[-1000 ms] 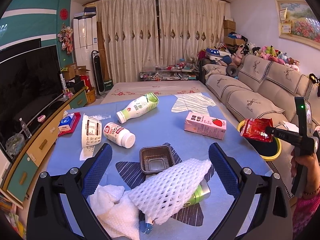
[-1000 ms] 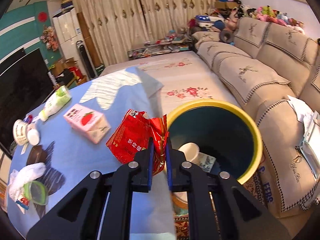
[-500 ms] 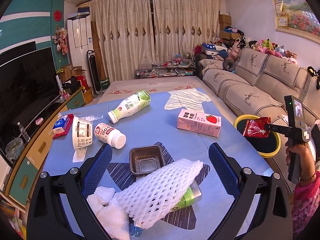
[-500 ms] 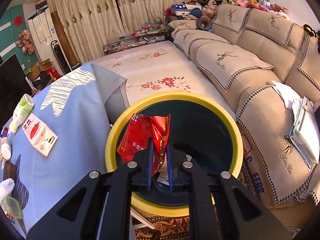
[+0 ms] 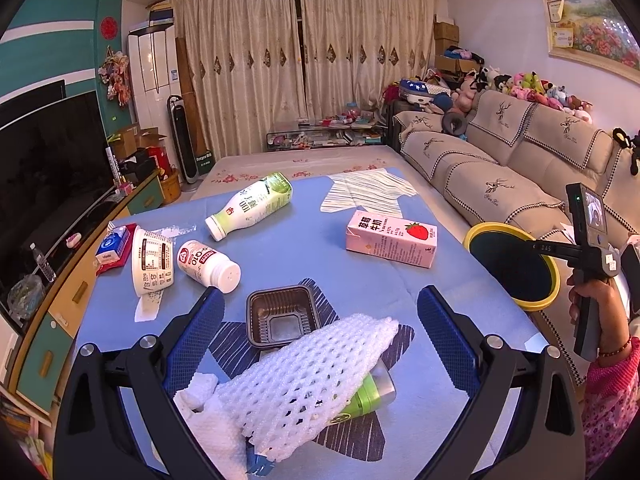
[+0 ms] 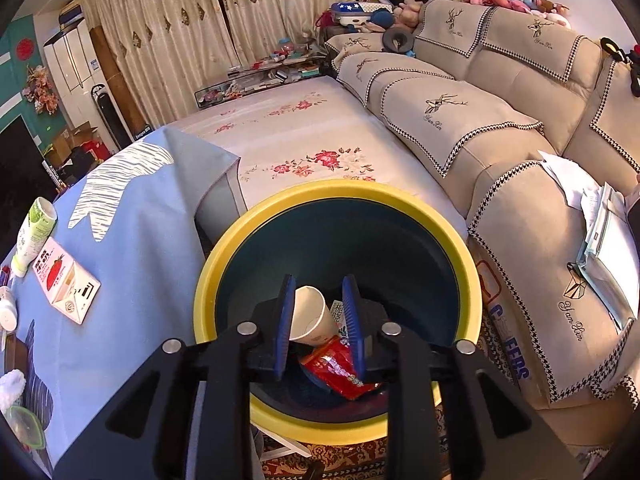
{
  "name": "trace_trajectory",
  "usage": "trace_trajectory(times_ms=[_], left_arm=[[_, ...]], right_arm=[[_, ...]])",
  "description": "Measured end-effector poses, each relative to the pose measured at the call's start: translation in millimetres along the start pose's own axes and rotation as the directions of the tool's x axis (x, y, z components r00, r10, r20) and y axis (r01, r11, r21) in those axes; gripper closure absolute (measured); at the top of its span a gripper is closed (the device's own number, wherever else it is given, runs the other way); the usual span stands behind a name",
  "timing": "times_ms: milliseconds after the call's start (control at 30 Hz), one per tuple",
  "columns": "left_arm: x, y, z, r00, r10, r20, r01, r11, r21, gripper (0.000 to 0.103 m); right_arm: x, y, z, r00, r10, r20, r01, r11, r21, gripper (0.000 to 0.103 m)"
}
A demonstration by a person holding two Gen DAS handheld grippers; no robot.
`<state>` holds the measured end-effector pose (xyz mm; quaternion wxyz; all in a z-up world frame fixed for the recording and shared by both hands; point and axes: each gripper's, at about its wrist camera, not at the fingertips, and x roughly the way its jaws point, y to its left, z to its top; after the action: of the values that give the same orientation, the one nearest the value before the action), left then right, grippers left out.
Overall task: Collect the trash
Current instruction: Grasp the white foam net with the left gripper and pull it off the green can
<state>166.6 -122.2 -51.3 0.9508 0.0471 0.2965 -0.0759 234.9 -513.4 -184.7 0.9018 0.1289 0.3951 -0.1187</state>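
From the left wrist camera, the left gripper (image 5: 320,312) hangs over the blue tablecloth (image 5: 312,248) with its fingers spread wide and nothing between them. Right between the tips lies a white foam net sleeve (image 5: 304,376), draped over a green can (image 5: 368,396) and touching a crumpled tissue (image 5: 208,408) by the left finger. Just beyond the tips sits a brown plastic tray (image 5: 280,316). Further ahead lie a strawberry milk carton (image 5: 390,238), a green-capped bottle (image 5: 250,204), a small white bottle (image 5: 208,260) and a paper tub (image 5: 150,260). Off past the right finger, the right gripper is only partly in sight there, over the yellow-rimmed bin (image 5: 514,266).

From the right wrist camera, the right gripper (image 6: 318,320) points down into the bin, fingers partly parted and gripping nothing. Between and below them, inside the bin, lie a red snack wrapper (image 6: 336,372) and a paper cup (image 6: 310,314).

That foam net looks featherlight and squashy, so a pinch across its middle should do. The can underneath looks stiff, smooth and inclined to roll; I'd take it across its body.
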Motion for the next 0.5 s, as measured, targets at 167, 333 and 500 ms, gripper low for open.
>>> trace_trajectory(times_ms=[167,333,500], left_arm=[[0.2,1.2,-0.3,1.0,0.002,-0.001,-0.002,1.0,0.0,0.007],[-1.0,3.1,-2.5,1.0,0.008,0.0,-0.008,1.0,0.006,0.007],[3.6,4.9,-11.5,1.0,0.002,-0.019,-0.002,0.999,0.033,0.007]], right_arm=[[-6.2,2.3,-1.7,1.0,0.008,0.002,-0.008,1.0,-0.007,0.075],[-26.8,3.9,-13.6,0.999,0.029,0.019,-0.029,1.0,-0.005,0.073],[-52.3,4.2,-35.5,0.998,0.053,0.037,-0.052,0.999,-0.012,0.064]])
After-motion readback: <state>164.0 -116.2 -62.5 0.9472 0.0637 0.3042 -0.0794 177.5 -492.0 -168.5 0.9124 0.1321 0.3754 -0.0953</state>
